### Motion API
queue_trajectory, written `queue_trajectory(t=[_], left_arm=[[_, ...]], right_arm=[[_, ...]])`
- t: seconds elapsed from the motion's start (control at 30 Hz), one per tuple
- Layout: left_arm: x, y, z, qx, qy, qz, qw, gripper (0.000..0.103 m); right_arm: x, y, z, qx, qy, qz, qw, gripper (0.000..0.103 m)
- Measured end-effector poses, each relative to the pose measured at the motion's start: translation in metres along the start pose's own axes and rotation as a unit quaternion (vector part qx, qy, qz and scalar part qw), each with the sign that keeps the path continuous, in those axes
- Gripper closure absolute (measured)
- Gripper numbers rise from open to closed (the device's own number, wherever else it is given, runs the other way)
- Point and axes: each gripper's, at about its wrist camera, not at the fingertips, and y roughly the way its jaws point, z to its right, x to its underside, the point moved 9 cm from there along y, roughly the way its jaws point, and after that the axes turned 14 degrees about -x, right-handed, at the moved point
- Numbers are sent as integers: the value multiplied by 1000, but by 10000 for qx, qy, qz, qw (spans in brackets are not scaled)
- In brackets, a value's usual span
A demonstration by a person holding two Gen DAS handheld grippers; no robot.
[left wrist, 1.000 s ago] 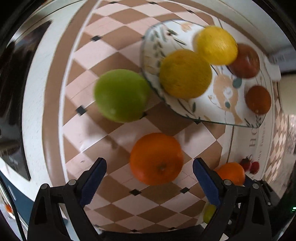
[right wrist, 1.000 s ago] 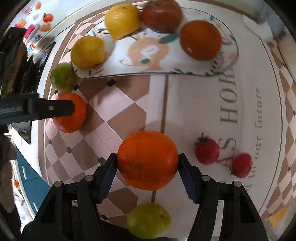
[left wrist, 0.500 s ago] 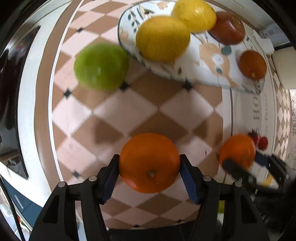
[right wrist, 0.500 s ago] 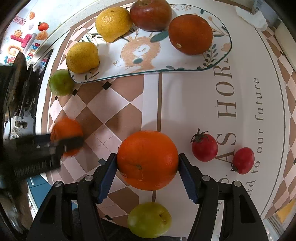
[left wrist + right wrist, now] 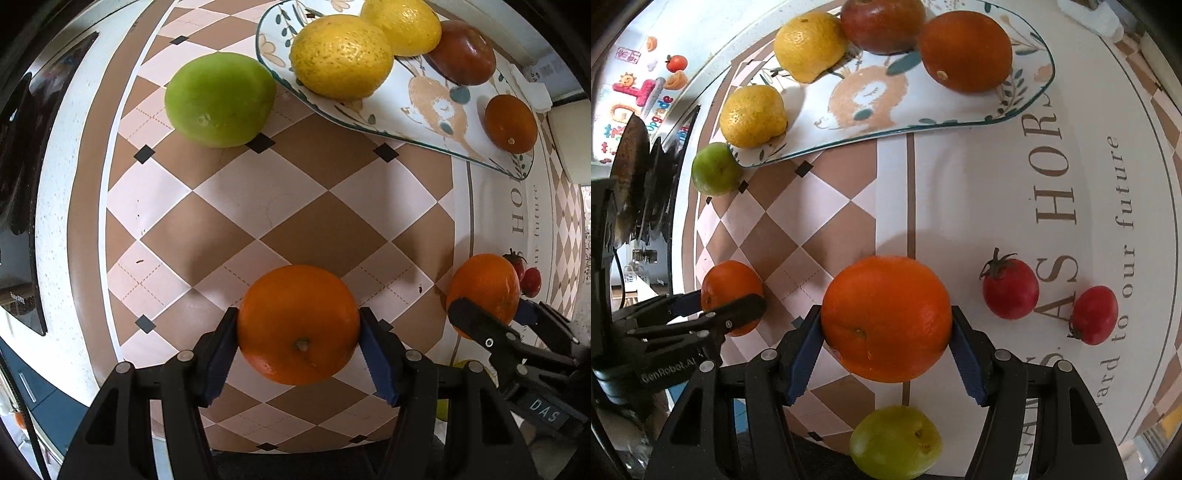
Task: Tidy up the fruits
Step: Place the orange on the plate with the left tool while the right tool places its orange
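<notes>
My left gripper (image 5: 299, 347) is shut on an orange (image 5: 298, 325), its blue pads pressing both sides, above the checked tablecloth. My right gripper (image 5: 886, 343) is likewise shut on a second orange (image 5: 886, 317); that gripper and orange (image 5: 485, 288) show at the right of the left wrist view. The left gripper with its orange (image 5: 729, 291) appears at the left of the right wrist view. A patterned plate (image 5: 871, 110) at the back holds two lemons (image 5: 810, 44), a dark red apple (image 5: 882, 24) and a dark orange (image 5: 966, 51).
A green fruit (image 5: 219, 99) lies just left of the plate's (image 5: 424, 110) corner. Another green fruit (image 5: 895, 441) sits under the right gripper. Two small red tomatoes (image 5: 1010, 288) (image 5: 1095, 315) lie right of it on the lettered cloth.
The left gripper's jaws closed on the orange that lay between them, then carried it away from the plate. The right gripper kept its orange almost still.
</notes>
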Motion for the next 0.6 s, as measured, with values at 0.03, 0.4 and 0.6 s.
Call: queue_trajectory(t=[0.03, 0.4, 0.6], left_arm=[[-1, 1, -3, 20, -16, -12, 10000, 42], [-29, -63, -19, 410, -123, 502, 9978, 42], [-71, -121, -31, 618, -214, 991, 9929, 42]], right_arm=[[1, 0, -1, 7, -16, 2, 10000, 35], [-14, -27, -11, -98, -130, 319, 9994, 36], [-51, -63, -26, -362, -130, 762, 9964, 36]])
